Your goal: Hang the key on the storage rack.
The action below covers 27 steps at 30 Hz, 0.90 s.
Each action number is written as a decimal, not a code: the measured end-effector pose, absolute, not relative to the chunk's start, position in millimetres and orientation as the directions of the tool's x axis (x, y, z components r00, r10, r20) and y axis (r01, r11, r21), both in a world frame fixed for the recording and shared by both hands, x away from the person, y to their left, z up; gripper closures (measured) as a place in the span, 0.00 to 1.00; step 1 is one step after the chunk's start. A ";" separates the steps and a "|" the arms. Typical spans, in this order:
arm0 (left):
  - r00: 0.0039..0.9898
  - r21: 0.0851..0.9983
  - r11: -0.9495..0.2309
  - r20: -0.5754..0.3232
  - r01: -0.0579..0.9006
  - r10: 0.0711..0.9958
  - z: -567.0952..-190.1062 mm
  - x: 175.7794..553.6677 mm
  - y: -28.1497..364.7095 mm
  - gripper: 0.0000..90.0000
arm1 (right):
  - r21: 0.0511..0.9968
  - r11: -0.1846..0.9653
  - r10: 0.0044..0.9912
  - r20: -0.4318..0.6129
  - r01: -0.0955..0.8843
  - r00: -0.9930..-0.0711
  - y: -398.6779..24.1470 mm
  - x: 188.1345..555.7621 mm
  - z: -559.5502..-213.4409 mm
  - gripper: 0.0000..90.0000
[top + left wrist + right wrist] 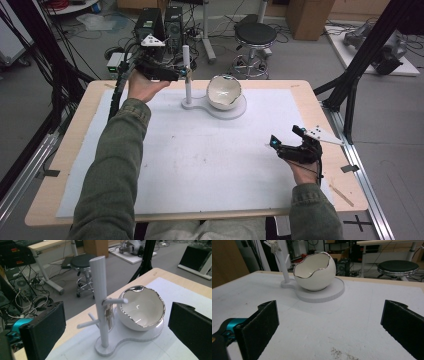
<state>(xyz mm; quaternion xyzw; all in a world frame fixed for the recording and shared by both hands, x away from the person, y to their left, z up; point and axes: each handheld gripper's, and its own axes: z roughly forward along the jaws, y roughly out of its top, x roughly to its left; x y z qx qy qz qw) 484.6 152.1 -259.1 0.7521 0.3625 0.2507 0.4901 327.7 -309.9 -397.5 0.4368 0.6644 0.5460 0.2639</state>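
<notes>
Tongs open beside the peg stand

Left tongs [186, 74] stand spread wide at the far edge of the counter, with nothing between the jaws; in the left gripper view the white peg stand [100, 305] rises straight ahead between them. A small pale trinket [108, 315], too small to tell apart, hangs from 1 of the stand's pegs, just beside the post. Right tongs [285, 142] are released too, resting low over the near right part of the mat and holding nothing.

Judging from this, the left hand is working at the stand. To do it well, come in level with the peg, keep the jaws off the post, and avoid nudging the egg-shaped bowl [224, 92], which sits tilted on the round end of the same base and would likely roll.

A white mat [200, 160] covers the wooden counter [55, 170]. Beyond it stand a black stool [255, 35], computer towers and loose cables on a grey floor.
</notes>
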 end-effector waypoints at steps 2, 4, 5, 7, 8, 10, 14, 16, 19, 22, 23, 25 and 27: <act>0.606 0.923 -0.244 0.014 0.299 0.796 -260.3 481.5 156.7 0.02 | 0.956 0.022 0.869 0.127 0.293 -0.479 -309.6 327.8 -397.5 0.01; 0.603 0.925 -0.237 0.011 0.298 0.798 -261.6 477.7 161.2 0.02 | 0.956 0.023 0.869 0.125 0.291 -0.478 -309.5 328.1 -397.7 0.01; 0.602 0.925 -0.238 0.013 0.296 0.798 -262.1 475.1 162.9 0.02 | 0.956 0.025 0.869 0.124 0.291 -0.479 -309.5 328.3 -397.7 0.01; 0.597 0.930 -0.240 0.029 0.277 0.802 -263.9 469.7 164.6 0.02 | 0.957 0.025 0.869 0.123 0.290 -0.480 -309.4 328.5 -397.8 0.01; 0.597 0.931 -0.245 0.036 0.272 0.801 -265.5 467.1 165.4 0.02 | 0.957 0.026 0.870 0.121 0.289 -0.478 -309.5 328.6 -397.8 0.01; 0.600 0.933 -0.240 0.034 0.268 0.799 -269.8 462.5 167.2 0.02 | 0.956 0.024 0.871 0.123 0.291 -0.476 -309.3 328.7 -397.8 0.01; 0.602 0.938 -0.225 0.022 0.264 0.798 -275.5 456.3 171.4 0.02 | 0.955 0.022 0.872 0.126 0.294 -0.473 -309.4 328.4 -397.6 0.01; 0.600 0.942 -0.215 0.019 0.256 0.800 -276.8 452.7 173.0 0.02 | 0.956 0.022 0.872 0.125 0.292 -0.474 -309.7 328.4 -397.6 0.01; 0.599 0.944 -0.214 0.022 0.251 0.801 -277.2 447.9 175.1 0.02 | 0.956 0.021 0.872 0.125 0.293 -0.473 -310.1 328.8 -397.7 0.01; 0.594 0.946 -0.220 0.037 0.239 0.804 -277.2 442.1 177.6 0.02 | 0.956 0.022 0.873 0.125 0.293 -0.471 -309.6 328.8 -397.8 0.01; 0.596 0.950 -0.208 0.029 0.235 0.803 -278.0 439.3 178.9 0.02 | 0.956 0.022 0.873 0.123 0.292 -0.472 -309.6 328.9 -397.8 0.01; 0.593 0.952 -0.204 0.029 0.230 0.805 -280.1 434.9 180.7 0.02 | 0.956 0.021 0.873 0.125 0.293 -0.471 -309.6 328.6 -397.7 0.01; 0.593 0.953 -0.203 0.029 0.227 0.804 -282.2 431.6 182.0 0.02 | 0.956 0.019 0.873 0.127 0.294 -0.470 -309.6 328.4 -397.5 0.01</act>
